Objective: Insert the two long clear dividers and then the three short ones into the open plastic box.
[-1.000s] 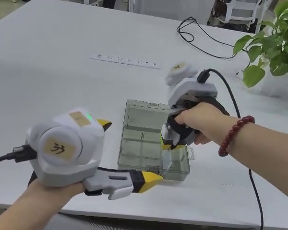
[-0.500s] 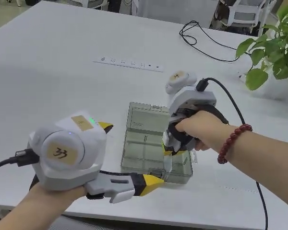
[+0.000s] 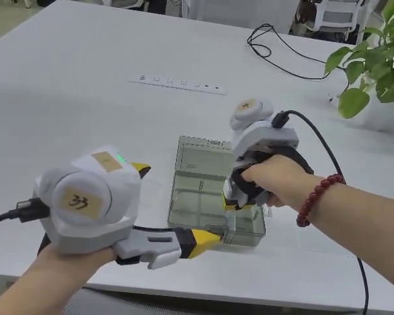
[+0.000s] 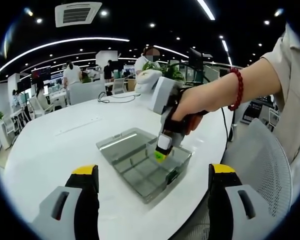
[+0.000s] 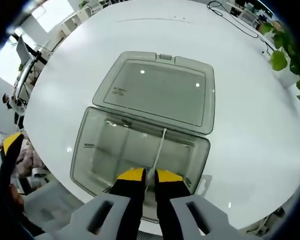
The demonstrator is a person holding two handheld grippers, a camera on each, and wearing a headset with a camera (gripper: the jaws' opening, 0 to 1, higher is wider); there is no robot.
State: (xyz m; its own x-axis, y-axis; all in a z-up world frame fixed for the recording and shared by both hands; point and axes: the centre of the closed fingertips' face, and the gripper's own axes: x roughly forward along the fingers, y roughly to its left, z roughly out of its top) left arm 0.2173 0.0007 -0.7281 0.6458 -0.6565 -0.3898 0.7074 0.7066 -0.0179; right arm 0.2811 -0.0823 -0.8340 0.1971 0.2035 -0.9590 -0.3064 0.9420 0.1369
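Currently in hand: seating a clear divider (image 5: 159,150) in the open plastic box (image 5: 85,145); whether it is a long or a short one, I cannot tell.
Right gripper (image 5: 150,176): jaws nearly closed, pinching the divider's upper edge, low over the tray's near wall.
Divider: upright on edge, running from the near wall toward the hinge side.
Left gripper (image 3: 174,205): jaws spread wide, empty, hovering just beside the box's front-left corner.
Lid (image 5: 160,90): flat on the table (image 3: 85,79) behind the tray.
Next move: probably a straight downward press until both ends seat, then release; any tilt could jam it.
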